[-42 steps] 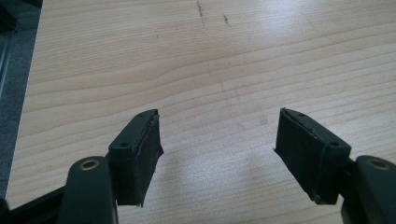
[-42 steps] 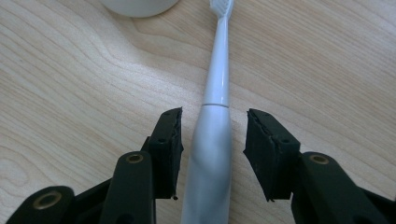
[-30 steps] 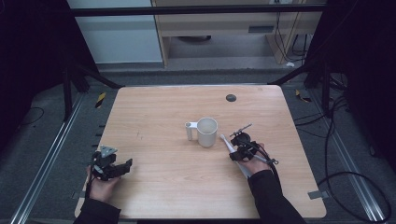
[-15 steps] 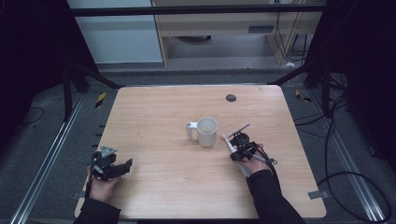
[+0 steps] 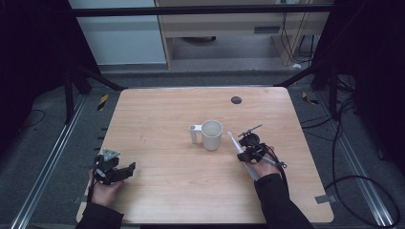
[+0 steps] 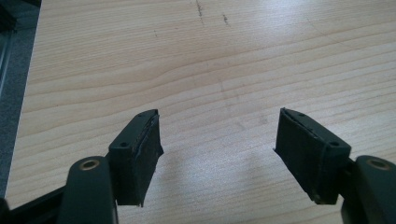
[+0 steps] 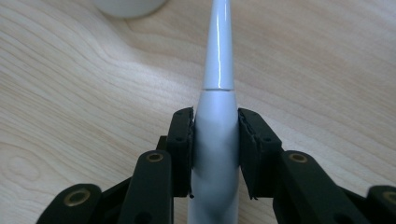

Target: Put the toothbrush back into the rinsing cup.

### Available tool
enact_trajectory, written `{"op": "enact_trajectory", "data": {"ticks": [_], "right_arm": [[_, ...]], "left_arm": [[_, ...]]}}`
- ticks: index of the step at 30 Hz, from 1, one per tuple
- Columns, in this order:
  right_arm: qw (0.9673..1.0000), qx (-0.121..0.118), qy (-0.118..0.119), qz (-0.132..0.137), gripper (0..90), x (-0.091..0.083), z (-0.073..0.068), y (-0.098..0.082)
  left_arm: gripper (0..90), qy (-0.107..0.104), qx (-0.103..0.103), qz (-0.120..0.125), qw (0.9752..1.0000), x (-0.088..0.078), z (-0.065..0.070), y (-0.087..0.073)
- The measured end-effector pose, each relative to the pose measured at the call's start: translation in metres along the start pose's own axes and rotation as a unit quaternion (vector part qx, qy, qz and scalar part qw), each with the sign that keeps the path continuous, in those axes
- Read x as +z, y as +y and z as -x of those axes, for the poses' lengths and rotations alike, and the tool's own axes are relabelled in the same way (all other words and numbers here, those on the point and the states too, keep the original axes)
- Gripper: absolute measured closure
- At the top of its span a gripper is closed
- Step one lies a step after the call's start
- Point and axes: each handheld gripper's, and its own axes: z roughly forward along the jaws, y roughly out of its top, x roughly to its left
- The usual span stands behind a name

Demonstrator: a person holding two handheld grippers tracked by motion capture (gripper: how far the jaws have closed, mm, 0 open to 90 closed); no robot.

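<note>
Right gripper [image 7: 215, 154]: jaws just closed, clamped on white toothbrush [image 7: 217, 140] body, tip near mug [image 5: 211, 135]. Left gripper [image 6: 217, 149]: jaws apart above bare counter [image 5: 167, 114].

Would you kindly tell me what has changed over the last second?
The right claw has just been closing and now clamps the white electric toothbrush lying beside the mug. The left claw stays open over the table; mug unmoved.

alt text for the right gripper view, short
The right gripper has its two black jaws closed on the thick white handle of an electric toothbrush, whose slim neck points away over a light wooden table. The base of a white mug shows at the top edge.
</note>
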Motion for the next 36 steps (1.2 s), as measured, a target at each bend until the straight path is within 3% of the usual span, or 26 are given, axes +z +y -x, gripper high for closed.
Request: {"op": "enact_trajectory", "data": {"ticks": [2,7,8,17,19,20,22,23,24,26,27,28,30,31,32,36], "right_arm": [[0.9995,0.006,0.007,0.029,67.7,-0.012,0.001,-0.002],[0.9979,0.012,0.011,0.062,67.8,-0.024,0.002,-0.004],[0.9967,0.015,0.012,0.079,67.8,-0.031,0.002,-0.005],[0.9892,0.020,0.017,0.144,67.9,-0.055,0.003,-0.011],[0.9845,0.024,0.023,0.172,67.9,-0.063,0.004,-0.012],[0.9845,0.024,0.023,0.172,67.9,-0.063,0.004,-0.012],[0.9769,0.029,0.025,0.210,67.9,-0.069,0.004,-0.013],[0.9769,0.029,0.025,0.210,67.9,-0.069,0.004,-0.013],[0.9711,0.029,0.024,0.236,67.8,-0.073,0.005,-0.014],[0.9648,0.034,0.025,0.259,67.8,-0.076,0.005,-0.014],[0.9648,0.034,0.025,0.259,67.8,-0.076,0.005,-0.014],[0.9592,0.041,0.023,0.279,67.8,-0.078,0.005,-0.014],[0.9532,0.042,0.020,0.299,67.7,-0.080,0.004,-0.013],[0.9532,0.042,0.020,0.299,67.7,-0.080,0.004,-0.013],[0.9473,0.043,0.020,0.317,67.8,-0.082,0.004,-0.012],[0.9409,0.047,0.024,0.335,67.8,-0.082,0.001,-0.006]], "left_arm": [[29.9,0.000,0.001,0.000,1.0000,0.000,0.000,0.000],[29.9,0.000,0.001,0.000,1.0000,0.000,0.001,0.000],[29.9,0.000,0.001,0.000,1.0000,0.000,0.001,0.000],[29.9,0.000,0.001,0.000,1.0000,0.000,0.001,0.001],[29.9,0.000,0.001,0.001,1.0000,0.000,0.002,0.001],[29.9,0.000,0.001,0.002,1.0000,0.000,0.002,0.001],[29.9,0.001,0.001,0.002,1.0000,0.000,0.002,0.001],[29.9,0.001,0.001,0.003,1.0000,0.000,0.002,0.001],[29.9,0.001,0.001,0.003,1.0000,0.000,0.002,0.001],[29.9,0.001,0.001,0.003,1.0000,0.000,0.002,0.001],[29.9,0.001,0.001,0.003,1.0000,0.000,0.002,0.001],[30.0,0.001,0.001,0.003,1.0000,0.000,0.002,0.001],[29.9,0.001,0.001,0.004,1.0000,-0.001,0.002,0.001],[29.9,0.001,0.001,0.004,1.0000,-0.001,0.002,0.001],[29.9,0.001,0.001,0.004,1.0000,-0.001,0.002,0.001],[29.9,0.001,0.001,0.004,1.0000,0.000,0.002,0.001]]}}
